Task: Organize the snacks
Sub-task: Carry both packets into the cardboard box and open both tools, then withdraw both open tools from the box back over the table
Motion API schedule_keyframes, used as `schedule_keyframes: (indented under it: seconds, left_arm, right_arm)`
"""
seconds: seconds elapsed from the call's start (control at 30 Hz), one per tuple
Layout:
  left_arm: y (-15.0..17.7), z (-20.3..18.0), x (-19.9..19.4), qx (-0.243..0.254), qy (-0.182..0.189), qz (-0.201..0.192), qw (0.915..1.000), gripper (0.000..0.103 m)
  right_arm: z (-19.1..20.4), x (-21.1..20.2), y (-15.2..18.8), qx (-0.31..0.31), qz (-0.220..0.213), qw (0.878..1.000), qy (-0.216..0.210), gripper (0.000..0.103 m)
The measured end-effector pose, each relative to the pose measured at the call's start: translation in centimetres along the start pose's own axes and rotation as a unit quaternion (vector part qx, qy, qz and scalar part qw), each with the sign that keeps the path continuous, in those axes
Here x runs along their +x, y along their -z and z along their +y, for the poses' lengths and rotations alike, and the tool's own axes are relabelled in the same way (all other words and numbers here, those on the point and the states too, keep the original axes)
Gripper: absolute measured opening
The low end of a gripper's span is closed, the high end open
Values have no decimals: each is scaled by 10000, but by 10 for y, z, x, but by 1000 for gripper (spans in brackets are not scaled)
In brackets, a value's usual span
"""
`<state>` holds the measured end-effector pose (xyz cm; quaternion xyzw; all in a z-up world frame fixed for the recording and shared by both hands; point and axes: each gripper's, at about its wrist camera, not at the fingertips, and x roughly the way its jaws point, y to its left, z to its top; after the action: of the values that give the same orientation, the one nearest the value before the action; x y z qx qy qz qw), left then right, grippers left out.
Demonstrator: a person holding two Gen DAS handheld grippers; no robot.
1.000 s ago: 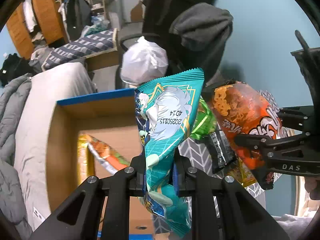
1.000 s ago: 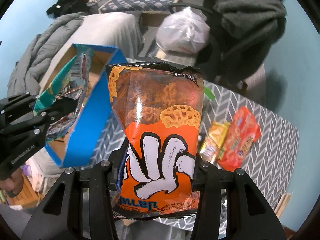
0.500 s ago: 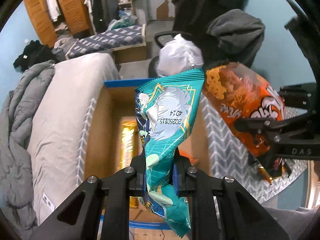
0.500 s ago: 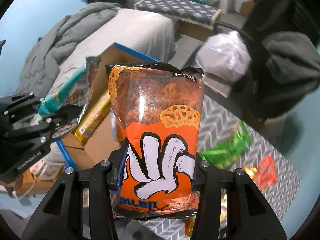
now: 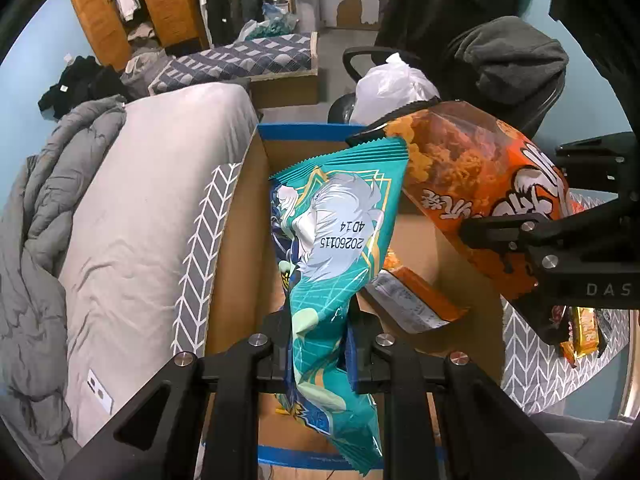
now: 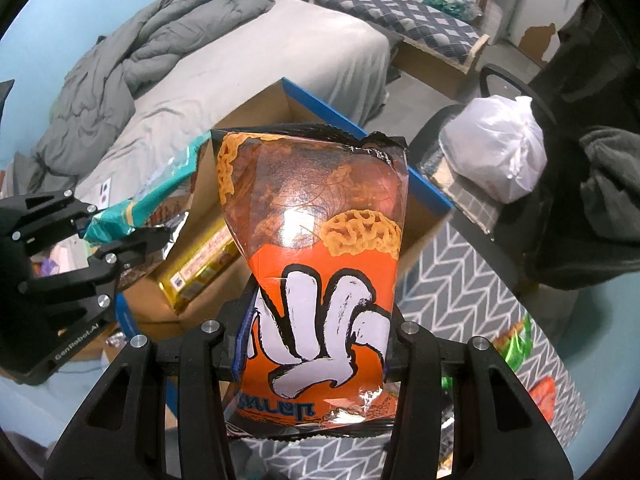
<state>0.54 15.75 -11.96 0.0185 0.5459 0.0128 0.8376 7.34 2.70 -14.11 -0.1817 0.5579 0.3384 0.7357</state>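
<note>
My left gripper (image 5: 318,354) is shut on a teal snack bag (image 5: 334,248) and holds it upright over the open cardboard box (image 5: 244,216) with a blue rim. My right gripper (image 6: 314,350) is shut on an orange snack bag (image 6: 320,280) with a white hand print, held above the box's right side; that bag also shows in the left wrist view (image 5: 480,188). The left gripper and the teal bag (image 6: 156,208) show at the left of the right wrist view. Inside the box lie a yellow packet (image 6: 200,268) and an orange packet (image 5: 416,296).
The box (image 6: 304,100) stands between a grey bed (image 5: 140,220) and a table with a grey chevron cloth (image 6: 452,292). Loose snacks lie on the cloth: a green one (image 6: 516,344), a red one (image 6: 544,396). A white plastic bag (image 6: 496,148) sits on a black chair.
Both grippers have moved left from the table to over the box, each carrying its bag. The orange bag now sits close beside the teal bag above the box opening.
</note>
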Motion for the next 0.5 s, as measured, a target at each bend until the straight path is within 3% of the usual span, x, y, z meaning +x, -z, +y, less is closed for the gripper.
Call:
schedule_keyframes:
  seconds: [0.17, 0.3, 0.37, 0.5]
  left_arm:
    - [2, 8, 11, -105, -11, 167, 9998, 21]
    - [3, 7, 9, -33, -18, 141, 9999, 35]
    - [4, 5, 5, 55, -39, 60, 10000, 43]
    - [5, -1, -3, 171, -12, 1, 9999, 45]
  right_arm:
    - [6, 11, -13, 2, 111, 9999, -20, 46]
    - [8, 11, -17, -1, 118, 9999, 45, 48]
    - [8, 7, -19, 9, 19, 10000, 81, 56]
    - [3, -6, -22, 107, -162, 9997, 120, 57]
